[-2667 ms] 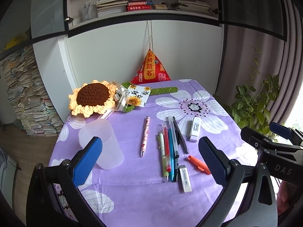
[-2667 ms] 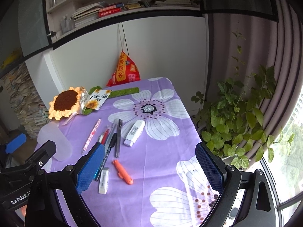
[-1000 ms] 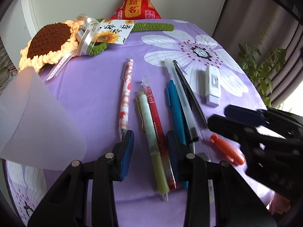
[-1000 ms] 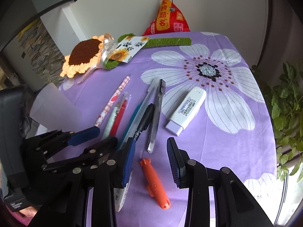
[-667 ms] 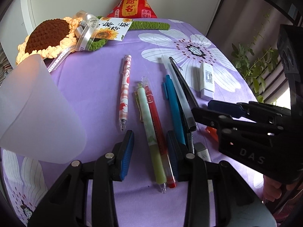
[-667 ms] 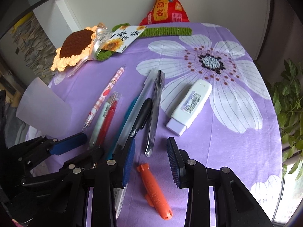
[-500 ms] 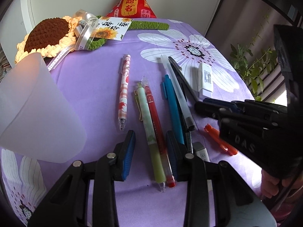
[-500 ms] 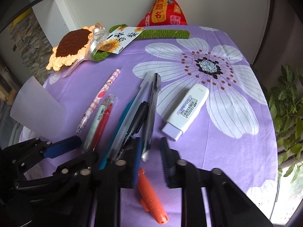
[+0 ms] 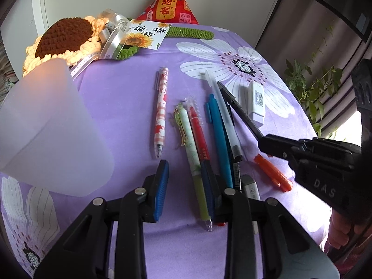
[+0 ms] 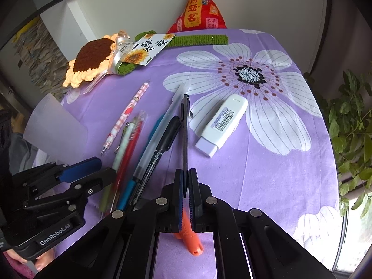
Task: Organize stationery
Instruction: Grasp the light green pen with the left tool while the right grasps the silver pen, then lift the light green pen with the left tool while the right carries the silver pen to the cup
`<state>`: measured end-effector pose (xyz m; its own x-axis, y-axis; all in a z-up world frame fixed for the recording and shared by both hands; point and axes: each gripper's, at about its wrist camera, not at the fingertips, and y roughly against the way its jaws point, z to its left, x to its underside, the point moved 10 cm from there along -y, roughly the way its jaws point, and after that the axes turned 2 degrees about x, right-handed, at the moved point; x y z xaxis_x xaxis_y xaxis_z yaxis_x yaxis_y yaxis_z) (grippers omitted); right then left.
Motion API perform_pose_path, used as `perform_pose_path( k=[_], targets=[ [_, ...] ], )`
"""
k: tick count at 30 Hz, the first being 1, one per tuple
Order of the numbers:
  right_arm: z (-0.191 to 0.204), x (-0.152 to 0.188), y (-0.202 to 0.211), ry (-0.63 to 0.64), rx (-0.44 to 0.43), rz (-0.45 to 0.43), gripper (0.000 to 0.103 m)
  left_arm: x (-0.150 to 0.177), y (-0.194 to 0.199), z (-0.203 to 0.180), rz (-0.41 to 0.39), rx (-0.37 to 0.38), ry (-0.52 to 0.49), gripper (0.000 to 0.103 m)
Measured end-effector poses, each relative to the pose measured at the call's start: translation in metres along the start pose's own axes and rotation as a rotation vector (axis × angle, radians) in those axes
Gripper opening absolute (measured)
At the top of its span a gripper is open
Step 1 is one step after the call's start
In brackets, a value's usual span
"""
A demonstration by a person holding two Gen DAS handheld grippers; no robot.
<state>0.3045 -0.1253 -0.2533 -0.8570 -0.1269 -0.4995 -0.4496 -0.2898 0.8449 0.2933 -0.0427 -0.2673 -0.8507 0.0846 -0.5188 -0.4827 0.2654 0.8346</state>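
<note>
Purple cloth (image 10: 267, 174) — right gripper (image 10: 185, 181) clamps the black ruler (image 10: 185, 137), lengthwise away toward the wall.

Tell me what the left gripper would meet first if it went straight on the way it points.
Probably the green pen lying between the left gripper fingers, with the purple tablecloth right under it; depth is hard to judge.

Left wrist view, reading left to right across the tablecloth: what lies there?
Translucent cup → pink patterned pen → pale green pen → red pen → teal pen → orange item, with the white correction tape farther back.
</note>
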Motion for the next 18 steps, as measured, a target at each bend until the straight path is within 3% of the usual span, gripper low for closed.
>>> perform_pose_path(
  k=[6, 7, 8, 18],
  targets=[
    [0.0, 0.004, 0.0, 0.017, 0.024, 0.006, 0.005, -0.01, -0.012, 0.001, 0.006, -0.044, -0.007, 0.025],
    [-0.002, 0.004, 0.0, 0.014, 0.022, 0.009, 0.005, -0.012, -0.013, 0.001, 0.004, -0.051, -0.008, 0.022],
    [-0.003, 0.005, 0.0, 0.01, 0.021, 0.012, 0.005, -0.013, -0.014, 0.002, 0.003, -0.054, -0.005, 0.011],
    [0.004, 0.01, 0.031, 0.013, 0.0, -0.02, 0.005, 0.01, 0.016, 0.005, 0.015, -0.019, 0.011, 0.008]
  ],
)
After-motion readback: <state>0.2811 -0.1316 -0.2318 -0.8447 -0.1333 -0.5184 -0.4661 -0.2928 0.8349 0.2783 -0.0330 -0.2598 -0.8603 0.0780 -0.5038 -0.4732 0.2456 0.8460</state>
